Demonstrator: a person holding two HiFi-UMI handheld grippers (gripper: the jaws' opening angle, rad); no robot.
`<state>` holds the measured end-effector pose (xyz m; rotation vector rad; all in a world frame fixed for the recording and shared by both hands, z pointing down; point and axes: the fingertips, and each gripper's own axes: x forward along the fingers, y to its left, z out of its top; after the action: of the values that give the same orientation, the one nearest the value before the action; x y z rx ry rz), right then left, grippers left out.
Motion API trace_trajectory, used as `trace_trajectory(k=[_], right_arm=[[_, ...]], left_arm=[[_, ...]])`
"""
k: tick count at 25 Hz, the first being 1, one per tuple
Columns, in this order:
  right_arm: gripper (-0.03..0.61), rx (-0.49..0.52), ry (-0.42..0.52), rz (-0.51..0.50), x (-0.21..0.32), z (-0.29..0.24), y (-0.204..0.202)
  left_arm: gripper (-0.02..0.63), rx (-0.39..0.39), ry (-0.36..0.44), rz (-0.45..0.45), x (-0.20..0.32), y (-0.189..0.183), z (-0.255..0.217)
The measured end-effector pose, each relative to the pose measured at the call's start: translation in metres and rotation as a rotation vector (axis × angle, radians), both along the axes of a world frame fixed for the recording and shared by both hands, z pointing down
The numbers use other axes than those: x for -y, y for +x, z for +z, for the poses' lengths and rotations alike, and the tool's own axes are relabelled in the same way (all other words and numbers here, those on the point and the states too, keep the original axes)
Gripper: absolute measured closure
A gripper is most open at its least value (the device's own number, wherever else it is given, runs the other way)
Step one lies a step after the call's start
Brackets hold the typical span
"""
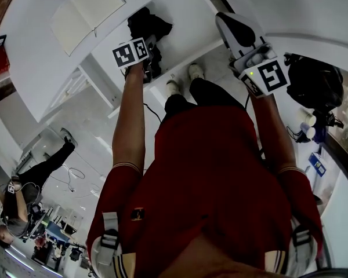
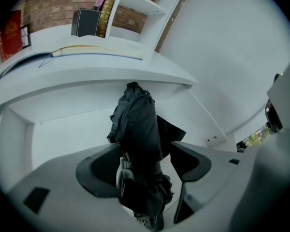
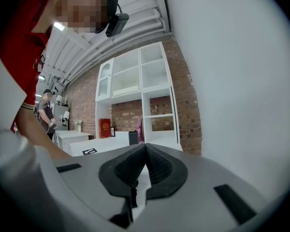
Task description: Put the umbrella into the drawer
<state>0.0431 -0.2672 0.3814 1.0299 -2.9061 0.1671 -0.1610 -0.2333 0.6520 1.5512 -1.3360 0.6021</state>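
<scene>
Could easily drag the umbrella [image 2: 137, 124] back out of the drawer [image 2: 63, 134] on the way up, with loose black fabric bunched right between the jaws of the left gripper [image 2: 145, 148] and ready to catch on a pad, or with a flap hanging over the front edge. Got that left gripper spread wide and gripping nothing, umbrella lying slack between the jaws down in the drawer, long axis running straight ahead of the jaws, far end aimed at the drawer's back under the desk top [image 2: 111, 74]. Right gripper [image 3: 145, 146]: pinched shut on nothing, well off to the side.
</scene>
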Motion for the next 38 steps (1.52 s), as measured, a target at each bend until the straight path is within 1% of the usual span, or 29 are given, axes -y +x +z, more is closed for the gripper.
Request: trace_trajectory(k=[7, 10, 12, 19, 23, 26, 29, 32, 35, 38], right_arm=[[0.58, 0.013, 0.003, -0.026, -0.015, -0.004, -0.011], [0.58, 0.025, 0.007, -0.035, -0.021, -0.007, -0.016], [0.58, 0.031, 0.01, -0.044, -0.025, -0.008, -0.02], [0.58, 0.057, 0.024, -0.08, -0.037, -0.018, -0.041], [0.58, 0.075, 0.037, -0.1, -0.044, -0.028, -0.052], [0.58, 0.09, 0.048, -0.109, -0.05, -0.036, -0.059], [0.58, 0.112, 0.056, -0.121, -0.06, -0.045, -0.067], [0.58, 0.128, 0.062, -0.138, -0.07, -0.052, -0.074], [0.58, 0.134, 0.074, -0.15, -0.078, -0.059, -0.081], [0.58, 0.142, 0.088, -0.159, -0.085, -0.065, -0.088]], left_arm=[[0.307, 0.108, 0.09, 0.034, -0.004, -0.009, -0.034], [0.307, 0.141, 0.161, 0.045, -0.002, -0.011, -0.058], [0.307, 0.147, 0.218, 0.052, -0.003, -0.01, -0.079], [0.307, 0.117, 0.474, 0.088, -0.005, 0.001, -0.168], [0.307, 0.093, 0.594, 0.1, -0.014, 0.008, -0.214], [0.308, 0.055, 0.678, 0.119, -0.023, 0.016, -0.243], [0.327, 0.022, 0.76, 0.119, -0.036, 0.02, -0.271], [0.344, 0.007, 0.829, 0.11, -0.046, 0.02, -0.292], [0.382, 0.002, 0.89, 0.116, -0.054, 0.019, -0.309], [0.422, 0.019, 0.936, 0.132, -0.061, 0.016, -0.322]])
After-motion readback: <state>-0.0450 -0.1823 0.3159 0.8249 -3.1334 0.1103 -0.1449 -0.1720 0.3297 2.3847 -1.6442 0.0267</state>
